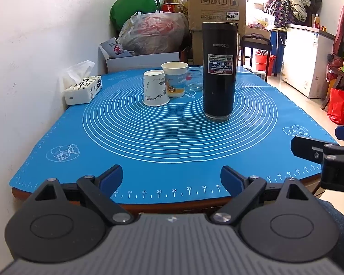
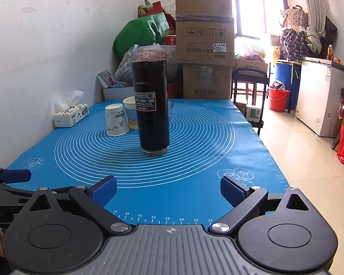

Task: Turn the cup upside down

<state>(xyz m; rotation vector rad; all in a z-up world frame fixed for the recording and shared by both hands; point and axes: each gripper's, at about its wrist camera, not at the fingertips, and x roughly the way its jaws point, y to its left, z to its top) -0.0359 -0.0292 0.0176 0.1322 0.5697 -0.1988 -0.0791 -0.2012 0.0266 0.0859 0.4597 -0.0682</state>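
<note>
A tall black cup [image 1: 219, 73] stands upside down on the blue mat [image 1: 172, 137], its label text inverted; it also shows in the right wrist view [image 2: 152, 110]. My left gripper [image 1: 171, 178] is open and empty at the mat's near edge, well short of the cup. My right gripper [image 2: 168, 191] is open and empty, also at the near edge. The right gripper shows at the right edge of the left wrist view [image 1: 328, 158].
A white paper cup [image 1: 155, 88] stands upside down beside an upright blue-printed paper cup [image 1: 175, 79] and a glass jar [image 1: 195, 78] behind. A tissue box [image 1: 82, 89] sits by the wall. Bags and cardboard boxes [image 1: 215, 2] stand behind the table.
</note>
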